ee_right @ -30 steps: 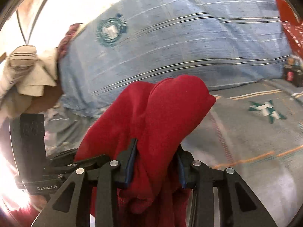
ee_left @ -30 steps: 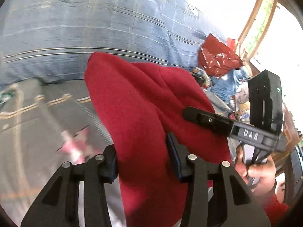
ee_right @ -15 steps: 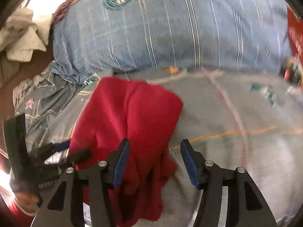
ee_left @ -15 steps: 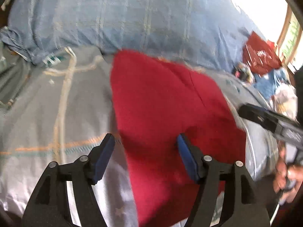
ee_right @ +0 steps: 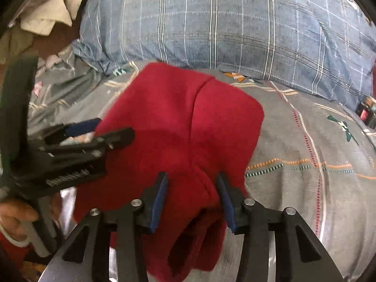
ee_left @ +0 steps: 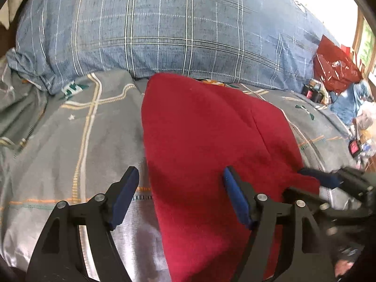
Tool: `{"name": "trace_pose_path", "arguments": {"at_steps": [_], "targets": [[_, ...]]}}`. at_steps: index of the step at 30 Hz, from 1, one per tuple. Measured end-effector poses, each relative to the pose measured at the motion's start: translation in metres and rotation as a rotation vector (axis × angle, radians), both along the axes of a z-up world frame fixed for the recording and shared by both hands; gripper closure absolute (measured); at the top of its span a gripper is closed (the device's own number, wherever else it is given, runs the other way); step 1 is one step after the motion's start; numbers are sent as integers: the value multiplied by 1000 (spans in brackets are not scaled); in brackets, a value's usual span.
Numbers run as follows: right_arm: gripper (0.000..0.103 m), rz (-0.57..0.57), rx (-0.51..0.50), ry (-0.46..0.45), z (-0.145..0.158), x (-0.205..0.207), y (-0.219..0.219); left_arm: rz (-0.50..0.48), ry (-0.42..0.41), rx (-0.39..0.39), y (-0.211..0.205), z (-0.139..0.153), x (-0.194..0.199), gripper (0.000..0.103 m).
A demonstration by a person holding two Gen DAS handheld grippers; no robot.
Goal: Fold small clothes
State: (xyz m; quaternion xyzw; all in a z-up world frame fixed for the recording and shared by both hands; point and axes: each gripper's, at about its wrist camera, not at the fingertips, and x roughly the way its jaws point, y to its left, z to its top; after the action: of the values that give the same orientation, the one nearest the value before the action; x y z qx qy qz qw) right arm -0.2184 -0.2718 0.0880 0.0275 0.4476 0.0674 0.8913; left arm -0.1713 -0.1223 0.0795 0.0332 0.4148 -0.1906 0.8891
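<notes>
A small red fleece garment [ee_left: 202, 136] lies folded on the grey patterned bedsheet [ee_left: 70, 141]; it also shows in the right wrist view [ee_right: 178, 122]. My left gripper [ee_left: 181, 188] is open, its jaws wide, over the garment's near left edge, holding nothing. My right gripper [ee_right: 191, 190] is partly closed around a raised bunch of the red cloth at the garment's near edge; the pads sit at the bunch's sides. The right gripper also shows at the right of the left wrist view [ee_left: 329, 183], and the left gripper at the left of the right wrist view [ee_right: 94, 131].
A large blue plaid pillow [ee_left: 164, 35] lies behind the garment. A red plastic bag [ee_left: 333, 68] and clutter sit at the far right. Crumpled light cloths [ee_right: 44, 14] lie at the far left. A dark bottle [ee_right: 366, 112] stands at the right bed edge.
Both grippers lowered the red garment from the air onto the bed. My left gripper opened and let go. My right gripper opened, then narrowed again around a bunch of cloth.
</notes>
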Motion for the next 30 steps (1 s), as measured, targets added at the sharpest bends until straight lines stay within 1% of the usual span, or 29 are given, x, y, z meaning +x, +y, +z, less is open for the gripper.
{"name": "trace_pose_path", "arguments": {"at_steps": [1, 2, 3, 5, 7, 8, 10, 12, 16, 23, 30], "targets": [[54, -9, 13, -5, 5, -4, -3, 5, -6, 2, 1, 3, -2, 29], [49, -20, 25, -19, 12, -8, -5, 11, -11, -2, 3, 6, -4, 29], [45, -36, 34, -43, 19, -14, -7, 17, -18, -4, 5, 9, -6, 29], [35, -58, 18, -75, 29, -25, -7, 33, -49, -8, 10, 17, -14, 24], [31, -87, -14, -104, 35, -32, -7, 36, -67, -20, 13, 24, -21, 19], [28, -97, -20, -109, 37, -33, -7, 34, -71, -26, 15, 26, -23, 18], [25, -122, -18, -117, 37, -36, -8, 31, -76, -32, 18, 31, -31, 17], [22, -154, -17, -123, 35, -39, -10, 39, -86, -27, 20, 34, -37, 17], [19, -173, -6, -111, 29, -43, -11, 43, -104, 1, 23, 37, -47, 16], [13, -189, 10, -106, 28, -46, -11, 67, -124, -7, 31, 40, -56, 16], [13, -197, 9, -102, 28, -48, -12, 89, -131, -5, 34, 40, -58, 16]]}}
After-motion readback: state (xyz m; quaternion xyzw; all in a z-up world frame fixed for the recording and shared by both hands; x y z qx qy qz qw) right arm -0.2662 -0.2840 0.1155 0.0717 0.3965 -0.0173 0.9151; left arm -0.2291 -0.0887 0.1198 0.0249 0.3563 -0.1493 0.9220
